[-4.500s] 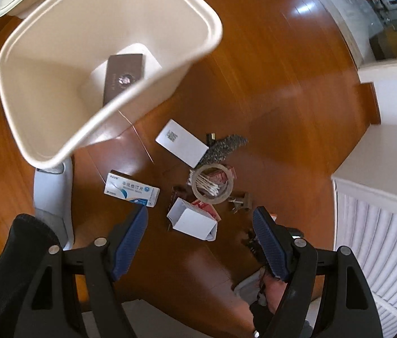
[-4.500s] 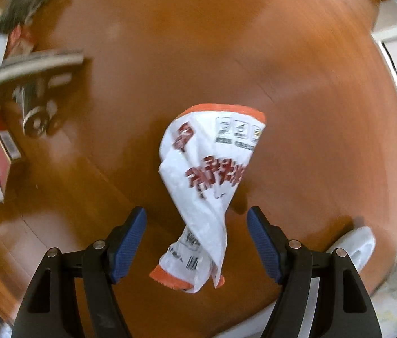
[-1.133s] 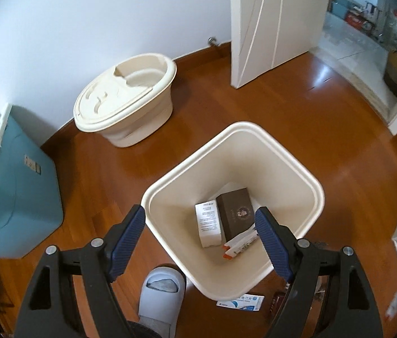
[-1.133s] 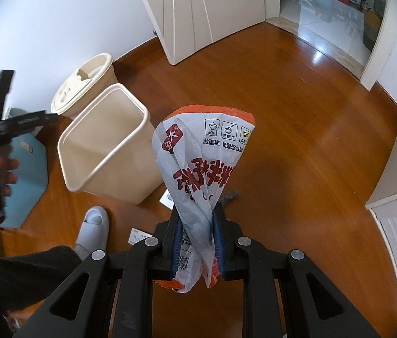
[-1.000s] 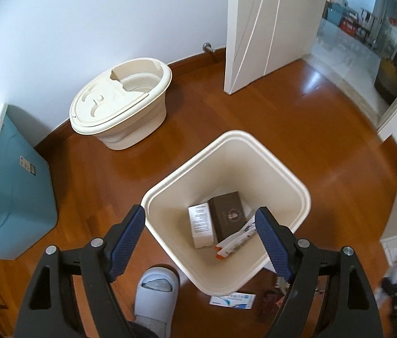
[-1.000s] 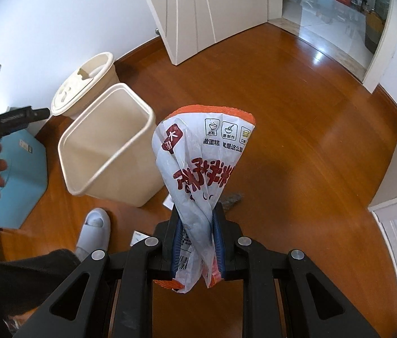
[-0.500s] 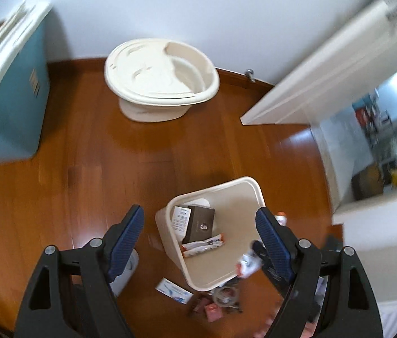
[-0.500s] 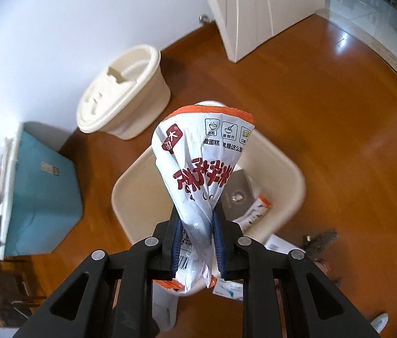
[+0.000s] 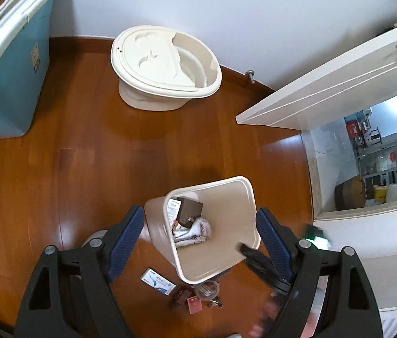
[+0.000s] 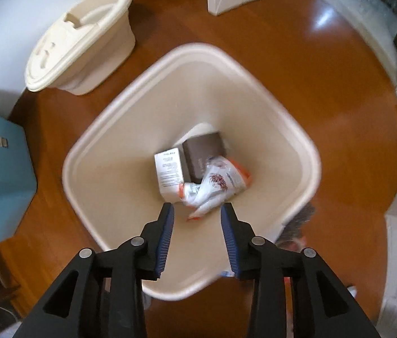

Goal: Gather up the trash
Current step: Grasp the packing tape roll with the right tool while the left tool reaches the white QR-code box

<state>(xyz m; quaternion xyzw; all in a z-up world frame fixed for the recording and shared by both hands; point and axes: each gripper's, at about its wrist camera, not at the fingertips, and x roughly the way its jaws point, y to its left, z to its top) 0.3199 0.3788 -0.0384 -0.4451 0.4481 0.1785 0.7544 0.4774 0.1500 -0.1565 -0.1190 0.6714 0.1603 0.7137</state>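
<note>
Domestic room: polished wooden floor (image 9: 57,183); white panelled door (image 9: 325,90) right of cream foot-bath tub (image 9: 164,64); teal storage box (image 9: 4,64) left.

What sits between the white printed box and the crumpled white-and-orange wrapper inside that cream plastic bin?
Nothing: in the right wrist view the white printed box and crumpled white-and-orange wrapper lie side by side, seemingly touching.

The right gripper (image 10: 197,211) points straight down, its blue-padded fingers (image 10: 166,228) spreading apart with nothing between them. The left gripper (image 9: 199,242) tilts downward, fingers (image 9: 126,233) wide and empty.
</note>
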